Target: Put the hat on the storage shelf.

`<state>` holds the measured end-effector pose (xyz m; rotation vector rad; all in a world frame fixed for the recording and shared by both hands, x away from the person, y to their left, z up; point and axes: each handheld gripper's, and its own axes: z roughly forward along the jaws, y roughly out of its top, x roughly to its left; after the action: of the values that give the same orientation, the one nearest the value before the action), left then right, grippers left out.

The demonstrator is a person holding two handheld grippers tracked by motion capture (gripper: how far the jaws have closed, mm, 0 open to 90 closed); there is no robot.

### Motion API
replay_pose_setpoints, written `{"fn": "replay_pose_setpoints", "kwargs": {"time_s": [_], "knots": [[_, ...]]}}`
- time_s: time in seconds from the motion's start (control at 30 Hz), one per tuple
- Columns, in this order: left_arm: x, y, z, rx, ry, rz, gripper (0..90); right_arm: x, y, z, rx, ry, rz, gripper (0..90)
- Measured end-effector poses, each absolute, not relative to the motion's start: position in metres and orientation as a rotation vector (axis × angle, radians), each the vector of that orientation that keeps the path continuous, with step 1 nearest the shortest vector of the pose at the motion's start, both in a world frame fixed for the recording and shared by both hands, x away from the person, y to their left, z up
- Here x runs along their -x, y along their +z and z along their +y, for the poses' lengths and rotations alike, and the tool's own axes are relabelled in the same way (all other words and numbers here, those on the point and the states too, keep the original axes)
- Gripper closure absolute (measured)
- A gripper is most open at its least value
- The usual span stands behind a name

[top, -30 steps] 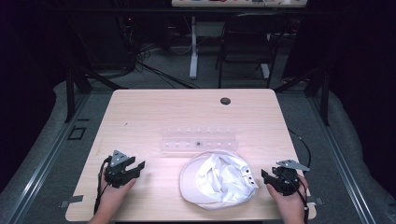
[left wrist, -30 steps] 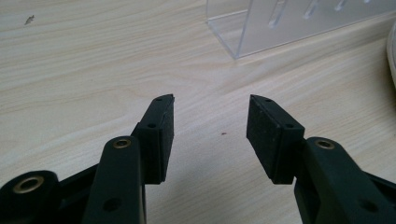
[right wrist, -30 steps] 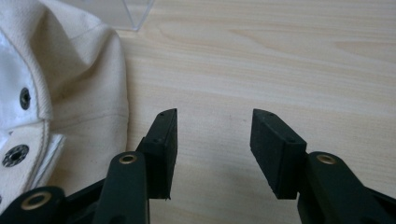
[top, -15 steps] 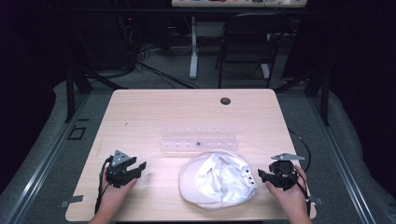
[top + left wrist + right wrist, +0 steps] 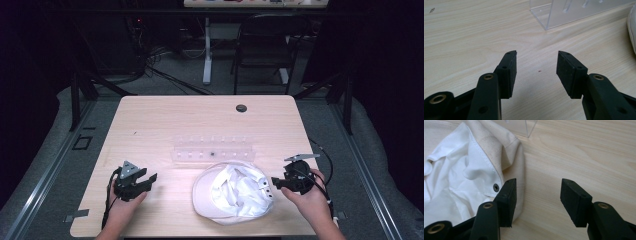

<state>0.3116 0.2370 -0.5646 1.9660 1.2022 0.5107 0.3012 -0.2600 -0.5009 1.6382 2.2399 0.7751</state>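
High view, right tongs (image 5: 276, 183) spread at cap (image 5: 235, 192) edge, left tongs (image 5: 145, 181) spread over bare table (image 5: 165, 120).

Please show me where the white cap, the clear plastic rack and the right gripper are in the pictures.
white cap (image 5: 235, 195): high view, on its crumpled inner lining.
clear plastic rack (image 5: 212, 150): high view, on the middle of its top face.
right gripper (image 5: 275, 183): high view, between its fingertips, at the cap's right edge.

A lab setup: lone wooden table (image 5: 165, 120) on dark floor, cables (image 5: 160, 70) and chair (image 5: 265, 45) at the far side.
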Motion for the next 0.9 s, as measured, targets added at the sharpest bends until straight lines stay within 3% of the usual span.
{"fn": "replay_pose_setpoints", "kwargs": {"time_s": [0.9], "knots": [[-0.311, -0.566, 0.235, -1.979, 0.509, 1.195, 51.2, -0.32, -0.49, -0.255, -1.904, 0.808, 2.445, 48.2]]}}
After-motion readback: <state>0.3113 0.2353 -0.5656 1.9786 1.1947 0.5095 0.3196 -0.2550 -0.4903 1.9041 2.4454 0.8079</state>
